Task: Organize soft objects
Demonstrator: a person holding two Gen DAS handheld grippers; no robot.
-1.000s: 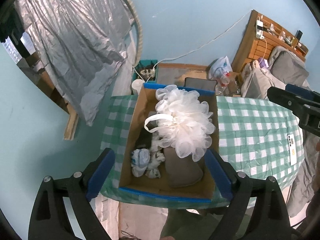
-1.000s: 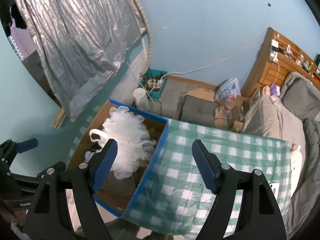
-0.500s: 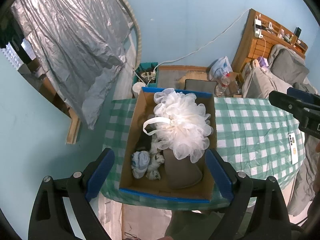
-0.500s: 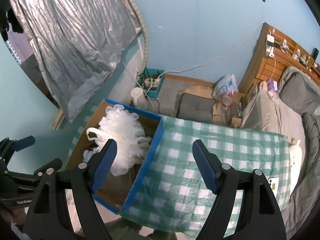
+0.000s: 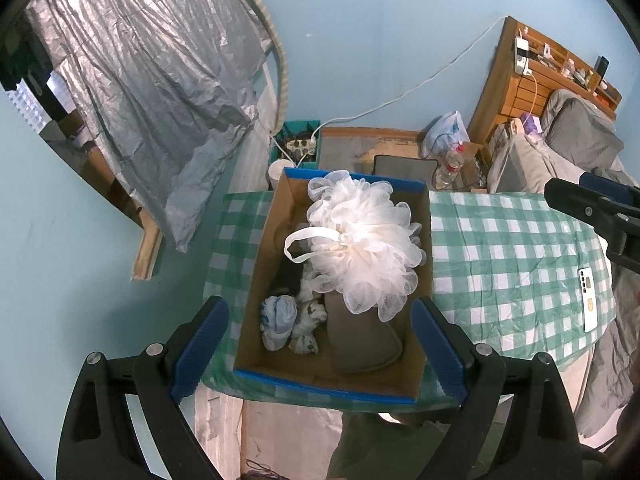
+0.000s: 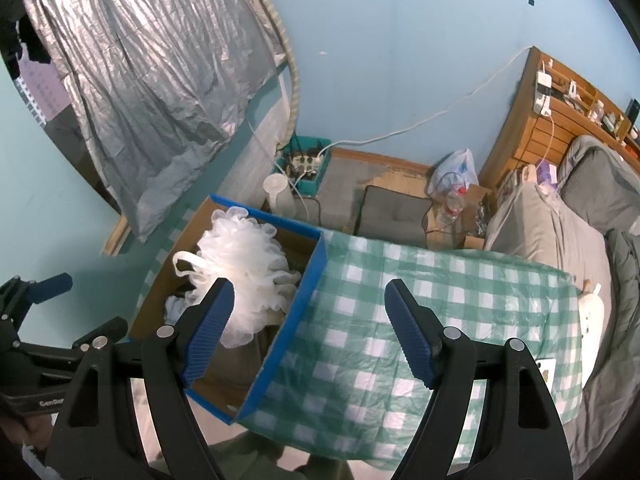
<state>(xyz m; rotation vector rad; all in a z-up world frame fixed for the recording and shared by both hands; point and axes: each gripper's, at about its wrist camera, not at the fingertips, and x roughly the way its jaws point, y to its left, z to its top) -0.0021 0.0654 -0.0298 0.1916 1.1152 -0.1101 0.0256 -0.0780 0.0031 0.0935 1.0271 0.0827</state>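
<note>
Little has changed over the last second: I hold both grippers, left (image 5: 320,350) and right (image 6: 308,330), released and empty above the bench (image 5: 500,256). The loofah (image 5: 362,244) sits inside the box (image 5: 256,280), so sorting looks finished.

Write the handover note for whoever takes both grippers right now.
Left gripper: open, empty, above the cardboard box.
Right gripper: open, empty, above the box's right wall and the checked tablecloth.
In the box: white bath pouf on top, grey pad, small bundled cloths.
Done: these soft items are boxed.
Left: no soft items show on the cloth; only a phone lies there. Check the table's hidden parts.
</note>
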